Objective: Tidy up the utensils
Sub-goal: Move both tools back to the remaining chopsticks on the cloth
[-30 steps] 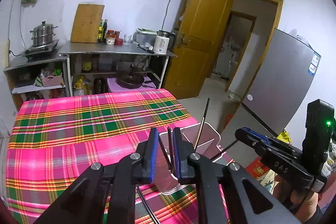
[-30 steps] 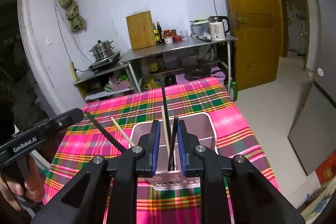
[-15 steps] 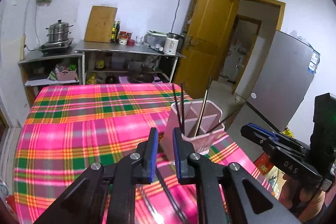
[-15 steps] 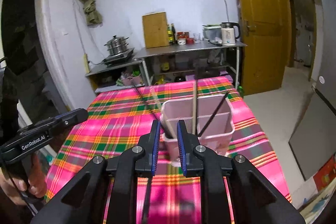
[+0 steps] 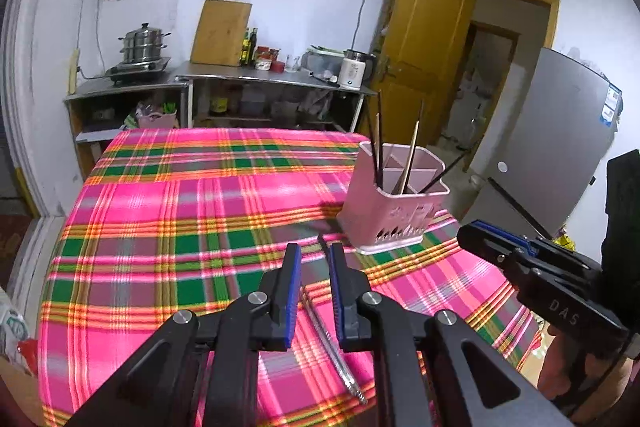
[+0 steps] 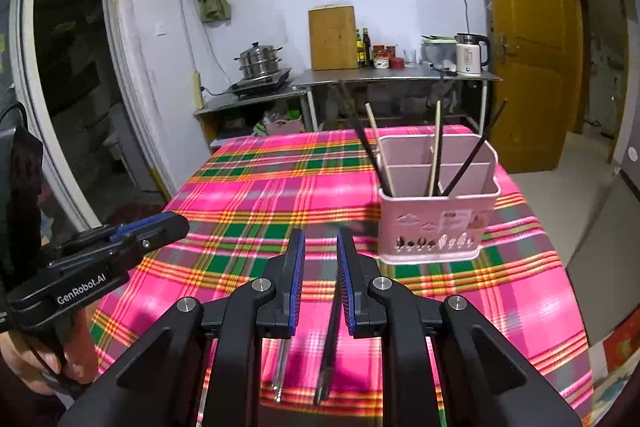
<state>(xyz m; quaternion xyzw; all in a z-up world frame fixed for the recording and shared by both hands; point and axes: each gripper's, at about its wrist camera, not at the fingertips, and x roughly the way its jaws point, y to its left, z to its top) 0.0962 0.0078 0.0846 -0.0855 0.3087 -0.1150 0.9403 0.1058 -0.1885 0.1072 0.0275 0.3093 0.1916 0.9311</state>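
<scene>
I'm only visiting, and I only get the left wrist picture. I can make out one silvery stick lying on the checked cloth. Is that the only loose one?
Observer: No. The right wrist view shows a dark stick lying beside the silver stick on the cloth.
Visitor: Are the right jaws gripping either one?
Observer: No. The right gripper has its jaws slightly apart, with only cloth showing between them.
Visitor: And the pink holder?
Observer: From that side, two pale wooden sticks stand in the pink holder, among the dark ones.
</scene>
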